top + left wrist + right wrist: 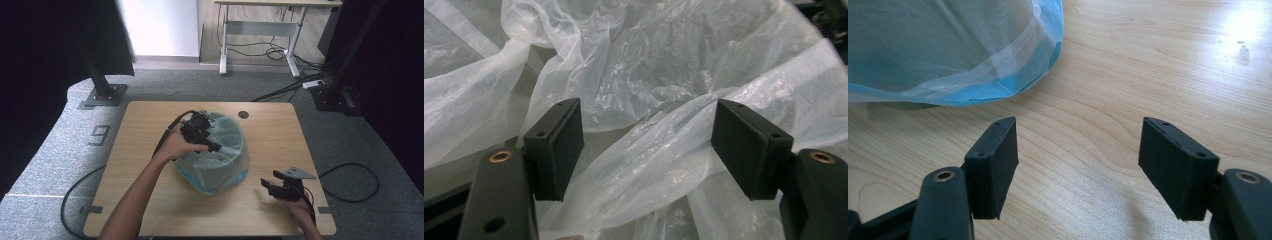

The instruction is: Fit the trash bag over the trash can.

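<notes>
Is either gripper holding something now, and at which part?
Nothing is held. The left gripper has open jaws over the plastic bag; the right gripper is open above the table.

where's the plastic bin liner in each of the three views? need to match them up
High view: the plastic liner sits mid-table, draped over a bin, left claw above its opening.
Left gripper view: crumpled liner film spreads across the picture behind open jaws.
Right gripper view: liner edge at upper left, over the wooden table.
Shared landmark: the liner's blue folded hem.
</notes>
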`<act>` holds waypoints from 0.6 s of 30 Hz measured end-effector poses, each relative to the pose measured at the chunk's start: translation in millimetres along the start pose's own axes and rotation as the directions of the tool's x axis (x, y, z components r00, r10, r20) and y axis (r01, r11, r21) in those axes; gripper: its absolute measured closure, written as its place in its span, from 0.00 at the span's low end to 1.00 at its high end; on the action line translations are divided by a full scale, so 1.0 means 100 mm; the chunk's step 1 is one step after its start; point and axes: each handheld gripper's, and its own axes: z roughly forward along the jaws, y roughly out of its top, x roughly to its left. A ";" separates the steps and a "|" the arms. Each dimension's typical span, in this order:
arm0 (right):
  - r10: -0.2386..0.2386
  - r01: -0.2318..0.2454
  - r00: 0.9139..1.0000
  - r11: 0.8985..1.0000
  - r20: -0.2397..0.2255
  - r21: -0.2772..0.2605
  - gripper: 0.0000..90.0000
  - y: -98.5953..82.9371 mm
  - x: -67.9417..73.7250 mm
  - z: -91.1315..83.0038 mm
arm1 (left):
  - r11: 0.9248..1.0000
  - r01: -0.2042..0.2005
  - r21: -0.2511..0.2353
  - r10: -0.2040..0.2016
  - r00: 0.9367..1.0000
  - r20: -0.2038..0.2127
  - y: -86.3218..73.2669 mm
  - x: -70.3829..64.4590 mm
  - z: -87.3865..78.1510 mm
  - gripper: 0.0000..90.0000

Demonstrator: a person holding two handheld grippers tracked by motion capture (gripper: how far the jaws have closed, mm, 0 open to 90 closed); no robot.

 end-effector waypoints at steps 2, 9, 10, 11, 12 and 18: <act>0.000 0.000 1.000 1.000 0.000 0.000 0.35 0.00 0.00 -0.01 | 1.000 0.008 0.013 -0.008 1.000 -0.001 0.03 0.01 0.03 0.32; 0.010 -0.010 1.000 1.000 0.004 -0.005 0.35 0.01 -0.03 -0.02 | 0.994 0.077 0.083 -0.076 0.997 -0.021 0.08 0.06 0.11 0.33; 0.009 -0.009 1.000 1.000 0.005 -0.005 0.35 0.01 -0.03 -0.02 | 0.993 0.078 0.084 -0.077 0.997 -0.017 0.08 0.06 0.11 0.33; 0.009 -0.009 1.000 1.000 0.004 -0.004 0.35 0.01 -0.03 -0.02 | 0.993 0.079 0.086 -0.078 0.997 -0.016 0.08 0.06 0.11 0.33; 0.009 -0.009 1.000 1.000 0.003 -0.003 0.35 0.01 -0.03 -0.02 | 0.993 0.077 0.087 -0.076 0.997 -0.016 0.08 0.06 0.11 0.33; 0.011 -0.011 1.000 1.000 0.006 -0.004 0.35 0.00 -0.04 -0.03 | 0.997 0.059 0.042 -0.059 0.998 -0.009 0.04 0.07 0.05 0.32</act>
